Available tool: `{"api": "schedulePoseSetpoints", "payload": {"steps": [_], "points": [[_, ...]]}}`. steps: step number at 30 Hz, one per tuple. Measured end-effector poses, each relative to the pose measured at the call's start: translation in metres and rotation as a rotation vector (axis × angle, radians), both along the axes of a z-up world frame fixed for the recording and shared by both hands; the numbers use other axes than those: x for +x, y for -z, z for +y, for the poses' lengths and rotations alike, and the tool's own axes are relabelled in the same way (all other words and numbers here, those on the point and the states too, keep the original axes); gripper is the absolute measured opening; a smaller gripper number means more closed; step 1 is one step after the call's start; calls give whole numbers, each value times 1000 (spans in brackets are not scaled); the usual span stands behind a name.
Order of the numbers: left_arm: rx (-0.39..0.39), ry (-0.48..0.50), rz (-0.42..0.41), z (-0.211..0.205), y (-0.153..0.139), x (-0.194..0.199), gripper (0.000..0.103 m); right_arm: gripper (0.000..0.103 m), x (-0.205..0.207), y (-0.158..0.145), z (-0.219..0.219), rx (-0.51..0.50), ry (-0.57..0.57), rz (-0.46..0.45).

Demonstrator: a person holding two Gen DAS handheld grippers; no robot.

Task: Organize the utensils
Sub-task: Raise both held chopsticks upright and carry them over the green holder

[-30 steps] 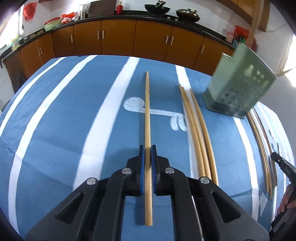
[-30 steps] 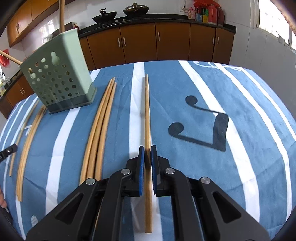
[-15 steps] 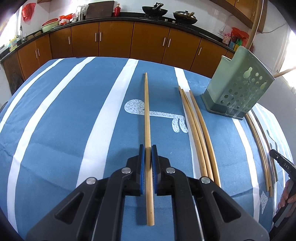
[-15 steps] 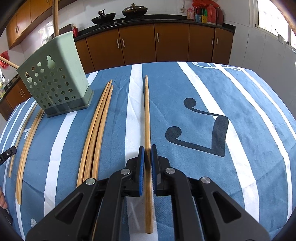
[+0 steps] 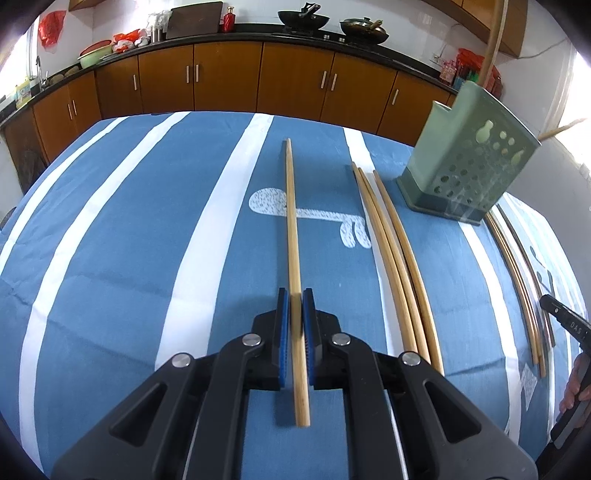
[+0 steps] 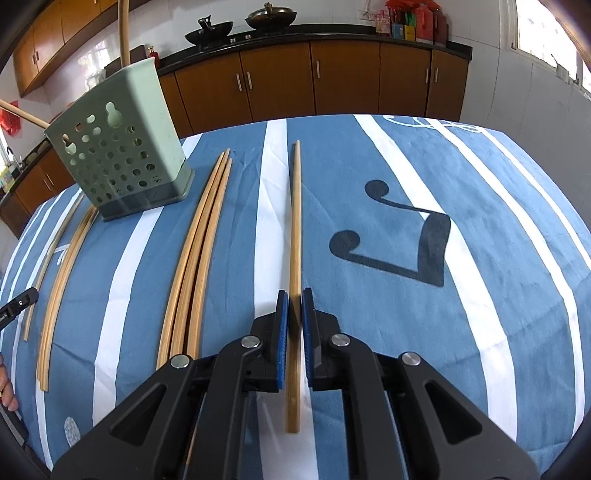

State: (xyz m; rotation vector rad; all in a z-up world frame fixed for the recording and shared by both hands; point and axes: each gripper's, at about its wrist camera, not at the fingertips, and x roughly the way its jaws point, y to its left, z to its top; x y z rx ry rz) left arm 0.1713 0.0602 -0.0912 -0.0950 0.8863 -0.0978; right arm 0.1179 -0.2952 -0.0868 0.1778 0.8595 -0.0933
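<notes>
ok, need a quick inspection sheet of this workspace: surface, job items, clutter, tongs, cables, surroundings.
Surface: blue tablecloth with white stripes, music-note prints.
Job's things: green perforated utensil holder upright, two sticks already in it; three loose chopsticks beside it; another bundle on its far side.
Clutter: nothing seen.
Tongs: left tongs shut on a chopstick; right tongs shut on another chopstick.
Cables: nothing seen.
Surroundings: brown kitchen cabinets, woks on the counter.
</notes>
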Motion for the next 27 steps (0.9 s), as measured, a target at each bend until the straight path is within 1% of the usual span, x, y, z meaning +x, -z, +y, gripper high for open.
{"api": "schedulePoseSetpoints", "payload": {"steps": [3, 5, 7, 10, 17, 21, 27], "points": [[13, 6, -1, -2, 0, -3, 9, 8, -2, 0, 3, -20, -8, -4], [15, 8, 5, -1, -1, -3, 8, 8, -2, -1, 2, -11, -5, 2], [6, 8, 11, 0, -3, -4, 8, 8, -6, -8, 0, -3, 2, -19], [6, 6, -19, 3, -14, -9, 8, 8, -12, -23, -2, -8, 5, -68], [-4, -3, -127, 8, -54, -19, 8, 8, -22, -59, -4, -9, 13, -175], [-6, -7, -188, 9, -75, -24, 8, 8, -24, -72, -5, -9, 10, -215], [-21, -14, -251, 10, -99, -28, 8, 8, -28, -87, -6, -3, 9, -264]]}}
